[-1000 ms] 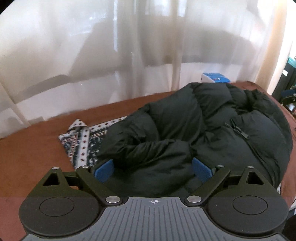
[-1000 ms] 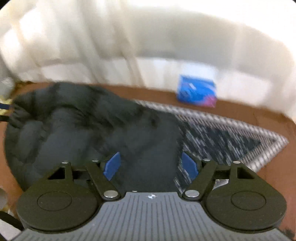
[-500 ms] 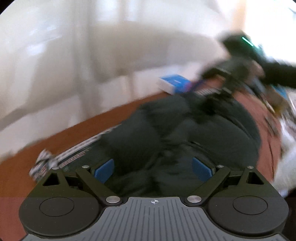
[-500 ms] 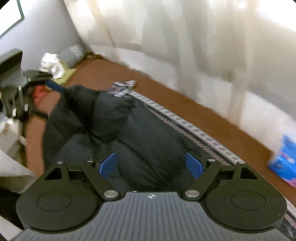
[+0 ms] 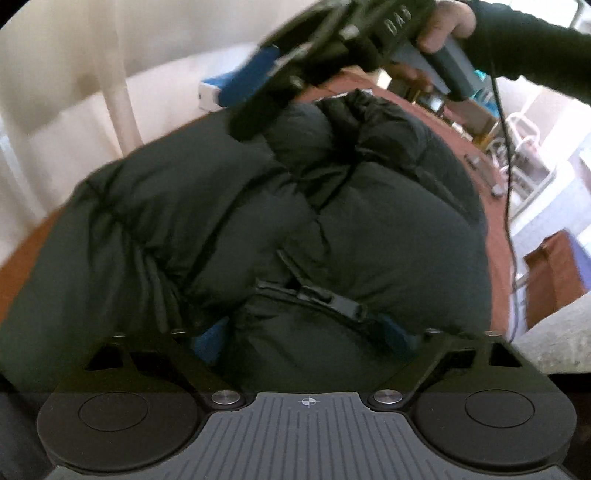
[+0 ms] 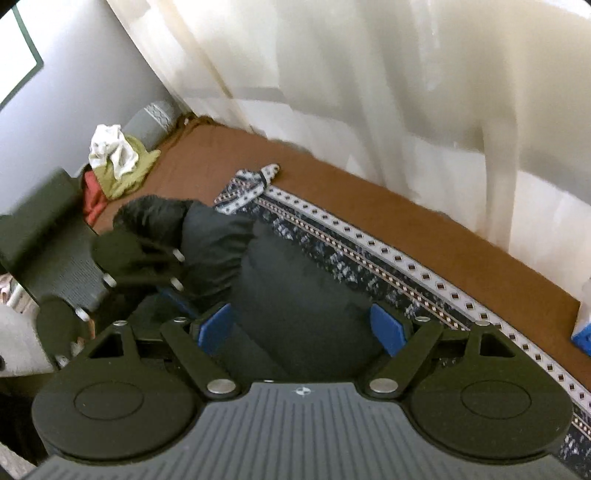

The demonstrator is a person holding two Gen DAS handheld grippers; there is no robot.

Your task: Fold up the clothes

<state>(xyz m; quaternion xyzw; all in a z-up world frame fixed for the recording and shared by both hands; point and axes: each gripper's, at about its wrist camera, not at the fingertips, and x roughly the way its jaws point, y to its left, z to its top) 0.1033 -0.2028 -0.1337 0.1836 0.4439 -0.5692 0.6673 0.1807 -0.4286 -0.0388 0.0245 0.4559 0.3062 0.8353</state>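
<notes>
Black puffer jacket (image 5: 258, 221) heaped on patterned rug (image 6: 406, 266) over brown floor (image 6: 424, 236), left gripper (image 5: 306, 332) fingers closing into its padding, right gripper (image 6: 301, 328) fingers spread above it, no legible writing.

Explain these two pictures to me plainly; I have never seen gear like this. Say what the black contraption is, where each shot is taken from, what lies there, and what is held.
No robot here: a person holds a two-finger tool in each hand, each with a camera looking along its blue-padded fingers. One picture comes from the left tool, the other from the right tool. A black puffy jacket lies on a patterned blanket over a brown surface. The left tool's jaws are closing, with jacket fabric bulging between them. The right tool is open over the jacket, holding nothing. In the left view you see the person's hand carrying the right tool.
</notes>
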